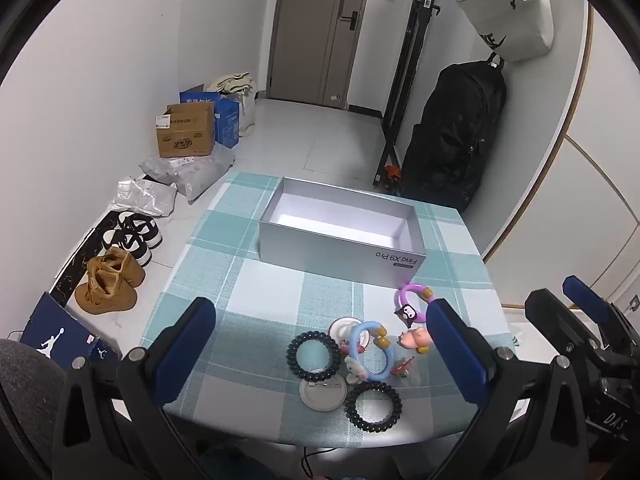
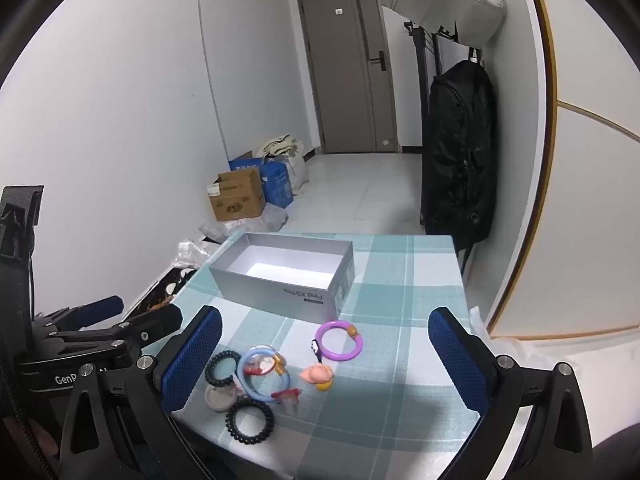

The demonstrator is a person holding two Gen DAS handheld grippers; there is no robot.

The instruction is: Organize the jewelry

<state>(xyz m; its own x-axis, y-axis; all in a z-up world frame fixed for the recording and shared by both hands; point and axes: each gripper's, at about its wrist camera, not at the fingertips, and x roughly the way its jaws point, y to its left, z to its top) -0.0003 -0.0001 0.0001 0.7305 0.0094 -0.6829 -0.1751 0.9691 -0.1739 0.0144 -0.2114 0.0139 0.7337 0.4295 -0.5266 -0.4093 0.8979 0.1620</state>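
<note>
An open grey box (image 1: 340, 246) (image 2: 276, 286) stands empty on the checked tablecloth (image 1: 248, 288). In front of it lies a cluster of trinkets: a purple ring (image 1: 414, 298) (image 2: 339, 340), a blue ring (image 1: 370, 350) (image 2: 262, 374), two black coil hair ties (image 1: 313, 356) (image 1: 373, 406) (image 2: 250, 420), a round badge (image 1: 322, 394), a pink figure (image 1: 416, 340) (image 2: 318, 374). My left gripper (image 1: 324, 344) is open above the cluster. My right gripper (image 2: 324, 352) is open above the cluster too, and shows at the right edge of the left wrist view (image 1: 580, 320).
Shoes (image 1: 116, 272), cardboard and blue boxes (image 1: 188, 132) and plastic bags (image 1: 184, 168) lie on the floor left of the table. A black backpack (image 1: 452, 132) hangs at the back right beside a rack. The near table edge is just below the trinkets.
</note>
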